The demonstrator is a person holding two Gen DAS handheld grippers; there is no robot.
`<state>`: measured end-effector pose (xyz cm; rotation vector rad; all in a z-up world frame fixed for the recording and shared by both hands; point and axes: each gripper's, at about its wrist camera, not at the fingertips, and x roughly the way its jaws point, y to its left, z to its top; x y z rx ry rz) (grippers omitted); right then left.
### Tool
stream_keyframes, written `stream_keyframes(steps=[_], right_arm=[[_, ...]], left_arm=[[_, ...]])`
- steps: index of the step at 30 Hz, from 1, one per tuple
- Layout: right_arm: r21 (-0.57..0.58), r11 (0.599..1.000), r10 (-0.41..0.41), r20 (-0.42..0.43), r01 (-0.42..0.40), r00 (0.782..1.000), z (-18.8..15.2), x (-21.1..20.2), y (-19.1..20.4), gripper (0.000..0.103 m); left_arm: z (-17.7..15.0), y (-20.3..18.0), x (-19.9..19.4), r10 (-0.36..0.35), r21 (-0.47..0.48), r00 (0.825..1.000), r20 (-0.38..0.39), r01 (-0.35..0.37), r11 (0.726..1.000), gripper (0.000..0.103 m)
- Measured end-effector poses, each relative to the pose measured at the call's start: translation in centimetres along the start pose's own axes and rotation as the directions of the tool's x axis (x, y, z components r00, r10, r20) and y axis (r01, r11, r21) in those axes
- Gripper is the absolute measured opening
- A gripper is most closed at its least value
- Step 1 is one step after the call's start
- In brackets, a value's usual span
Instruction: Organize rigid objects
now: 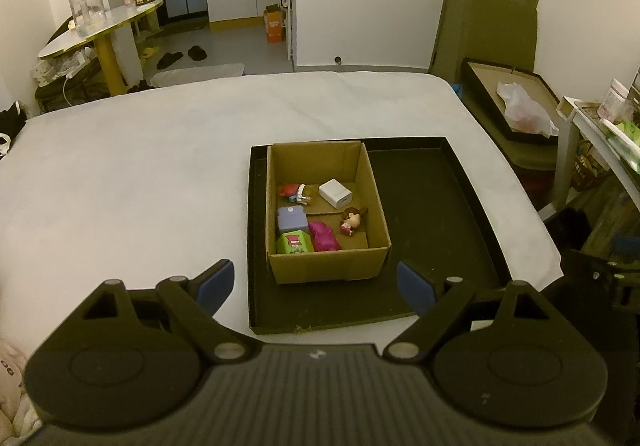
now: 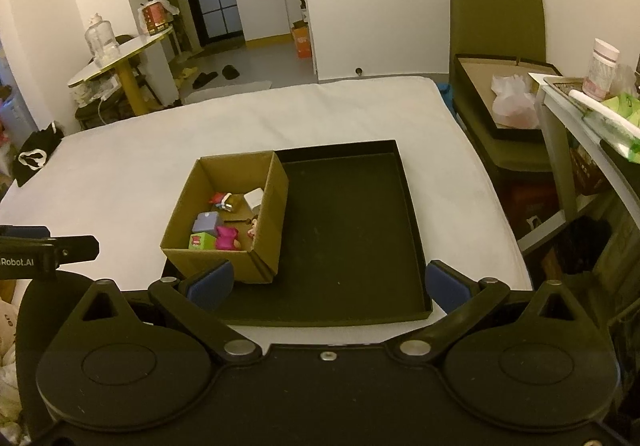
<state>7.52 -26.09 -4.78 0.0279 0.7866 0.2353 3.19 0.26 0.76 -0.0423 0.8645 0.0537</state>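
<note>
My left gripper (image 1: 316,288) is spread wide with nothing between the blue pads (image 1: 216,284); it hangs above the near edge of the black tray (image 1: 440,230). My right gripper (image 2: 328,286) is equally wide and empty, over the same near rim.

The tray rests on the white mattress (image 1: 140,173). The cardboard box (image 1: 328,266) stands inside the tray, against its left and far walls (the right half of the tray floor is bare).

Box contents:
- white charger cube (image 1: 335,193), far right
- red-and-white figure (image 1: 294,193), far left
- lilac block (image 1: 291,218)
- green carton (image 1: 295,242), near left corner
- magenta item (image 1: 323,237)
- small doll (image 1: 352,221), beside the right wall

Bare mattress lies left of the tray.
</note>
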Motion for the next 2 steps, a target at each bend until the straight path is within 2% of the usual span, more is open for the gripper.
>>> stream_keyframes(steps=[2], right_arm=[[0.0,1.0,-0.002,0.0,0.002,1.0,-0.07,0.0,0.02,0.103]], left_arm=[[-0.03,-0.03,-0.06,-0.006,0.004,1.0,0.002,0.006,1.0,0.088]])
